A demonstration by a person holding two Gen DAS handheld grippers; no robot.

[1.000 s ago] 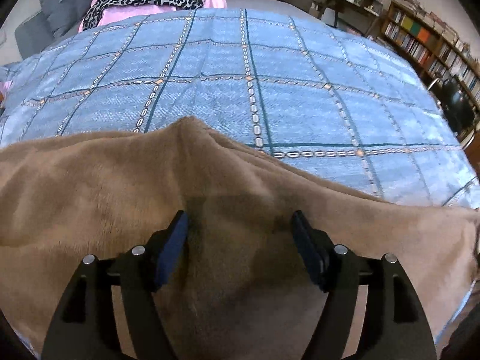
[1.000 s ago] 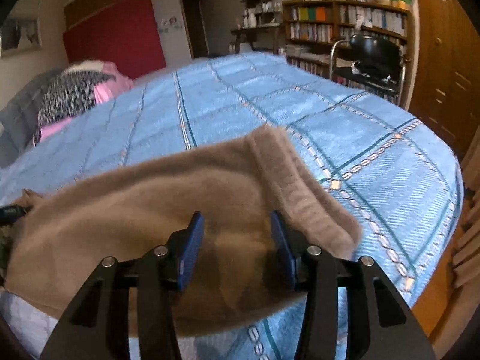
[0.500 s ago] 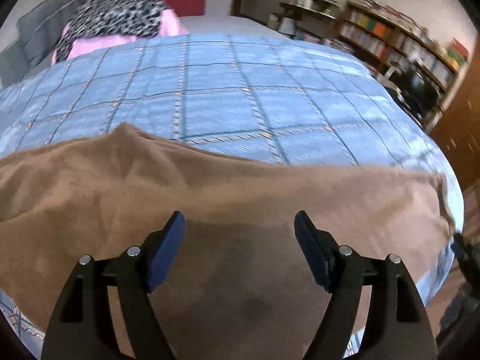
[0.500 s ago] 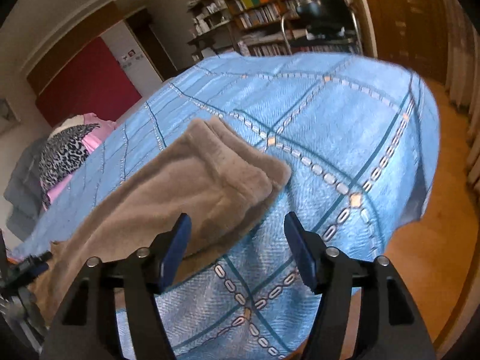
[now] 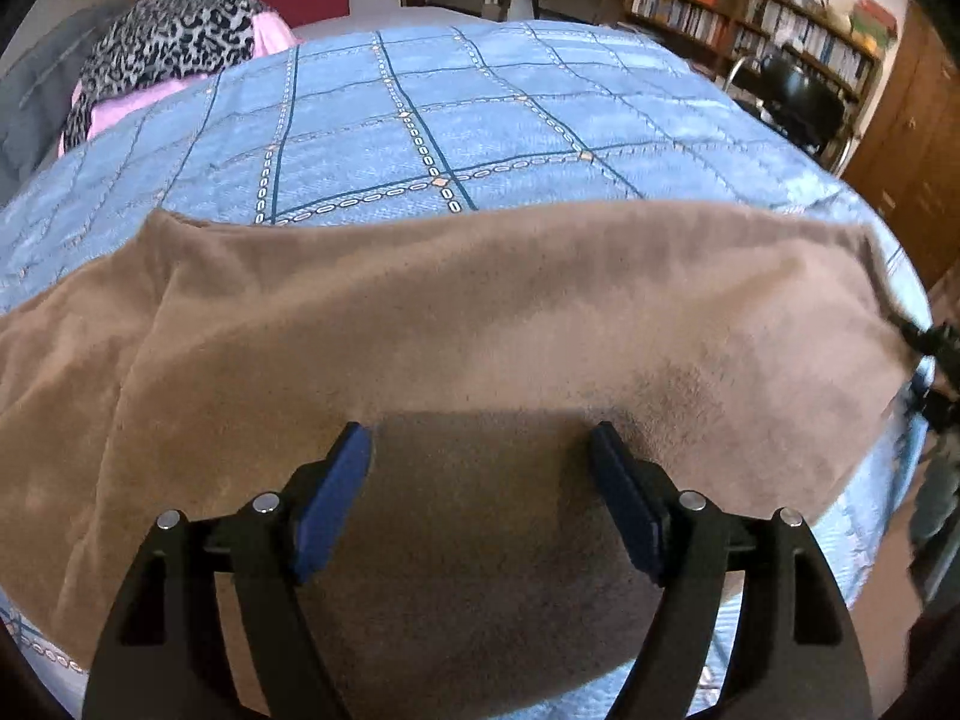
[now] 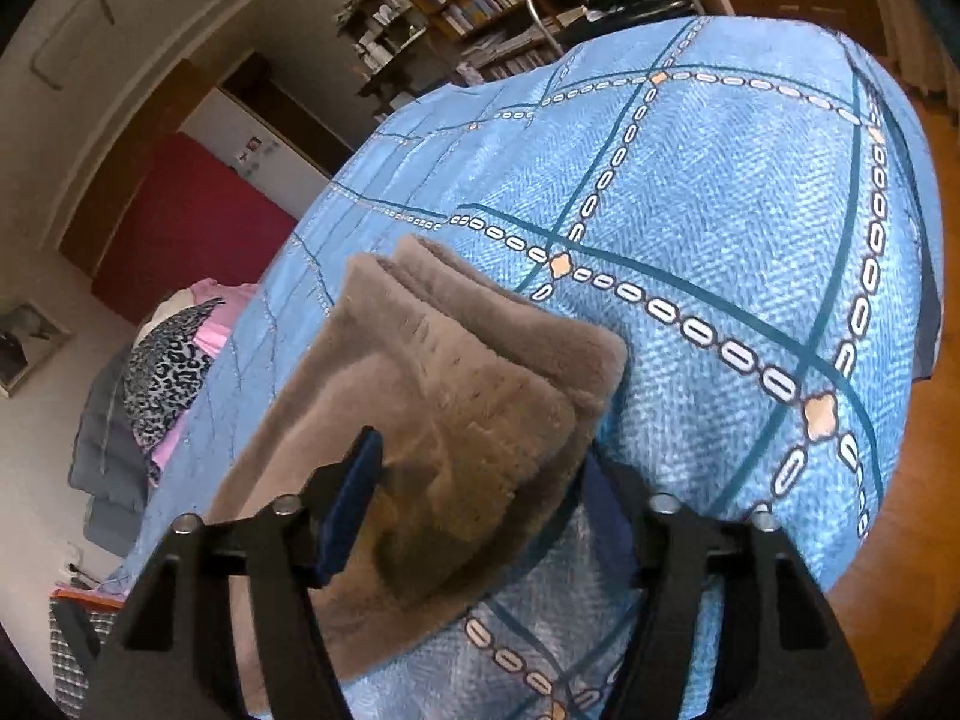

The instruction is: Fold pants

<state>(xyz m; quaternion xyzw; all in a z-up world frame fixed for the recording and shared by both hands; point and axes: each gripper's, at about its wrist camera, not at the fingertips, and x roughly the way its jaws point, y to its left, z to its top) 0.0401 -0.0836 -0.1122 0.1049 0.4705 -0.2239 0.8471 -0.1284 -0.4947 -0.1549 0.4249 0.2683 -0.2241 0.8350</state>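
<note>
Brown fleece pants point(image 5: 480, 324) lay across the lower half of the left wrist frame, spread wide from left edge to right edge over a blue plaid bedspread point(image 5: 420, 120). Left gripper point(image 5: 480, 480) sat at bottom center above the fabric, jaws spread apart, nothing between the blue pads point(image 5: 333, 498); cannot tell if the tips touched the cloth. A shadowed patch of fabric lay between the fingers. Far right edge of that frame showed a dark bit of the other tool point(image 5: 936, 360), blurred, beside the pants' right end.

Right wrist frame: pants point(image 6: 432, 420) ran from lower left up toward center, the layered end with stacked edges visible near mid-frame, lying on the bedspread point(image 6: 720, 210). Right gripper point(image 6: 480, 492) at bottom center, jaws wide apart, straddling the corner of the pants end; left pad point(image 6: 354, 498) over the fabric, right finger partly hidden behind the cloth edge. Not clamped on anything.

Background: leopard-print cloth point(image 5: 162, 48) over something pink in upper left of the left wrist frame, same pile point(image 6: 168, 372) at mid-left in the right wrist frame. Bookshelves point(image 5: 750, 18) upper right, dark chair point(image 5: 798, 96) below them. Red panel point(image 6: 192, 228) at left of right wrist frame, wood floor point(image 6: 918, 480) at right edge.
</note>
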